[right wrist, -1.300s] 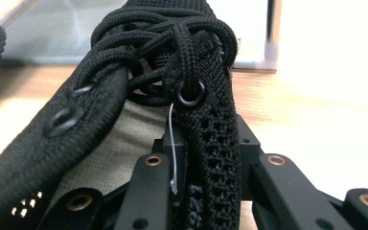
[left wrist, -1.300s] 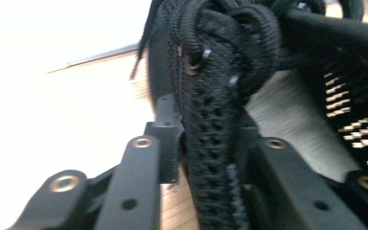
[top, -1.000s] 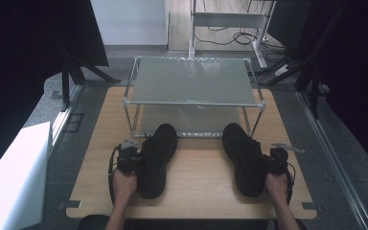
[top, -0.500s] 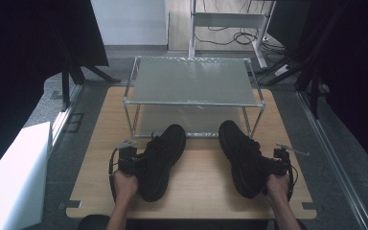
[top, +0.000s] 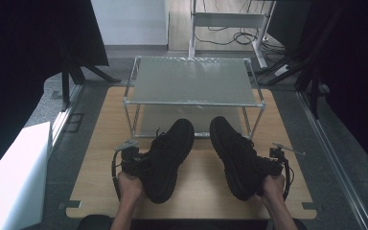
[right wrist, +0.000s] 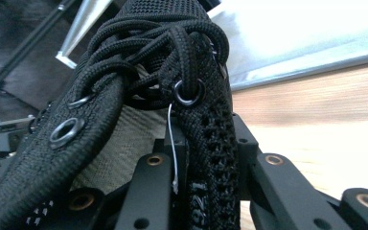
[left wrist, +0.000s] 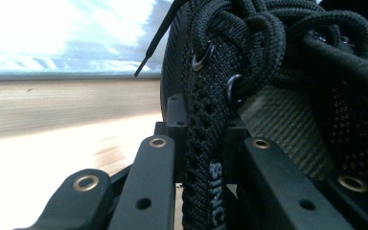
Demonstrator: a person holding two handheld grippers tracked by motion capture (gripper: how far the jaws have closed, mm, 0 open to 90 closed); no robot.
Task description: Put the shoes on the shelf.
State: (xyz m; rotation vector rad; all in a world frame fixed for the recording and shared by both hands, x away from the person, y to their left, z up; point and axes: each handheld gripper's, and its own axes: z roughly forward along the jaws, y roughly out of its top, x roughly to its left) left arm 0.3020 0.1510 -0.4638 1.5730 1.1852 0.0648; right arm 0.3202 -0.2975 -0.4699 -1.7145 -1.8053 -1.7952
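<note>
Black knit: both shoes are dark mesh sneakers with thick black laces, one held in each pair of tongs.
Left shoe (top: 165, 158): it lies over the pale wooden surface (top: 100, 143), heel toward the person, toe angled up and inward toward the rack.
Right shoe (top: 235, 155): it mirrors the first, with its toe near the left shoe's toe and its heel out toward the person's right hand (top: 270, 187).
Left tongs (left wrist: 206, 163): narrow, clamped on the eyelet edge of the left shoe's collar (white lettering on that strip runs down between the jaws); in the high view they sit at the shoe's outer side (top: 129, 160) above the left hand (top: 130, 184).
Right tongs (right wrist: 203, 167): narrow too, pinching the laced edge of the right shoe beside a metal eyelet (right wrist: 188, 92); a thin white thread (right wrist: 172, 143) hangs down in front of the jaws.
Rack (top: 191, 81): a two-level metal-framed shelf stands at the far half of the surface, its frosted top bare, and both toes point at its lower opening.
Toes and rack: the toes come close to the front rail; whether they touch it cannot be told.
Surroundings: grey floor (top: 316, 143) and dark curtains flank the surface.
</note>
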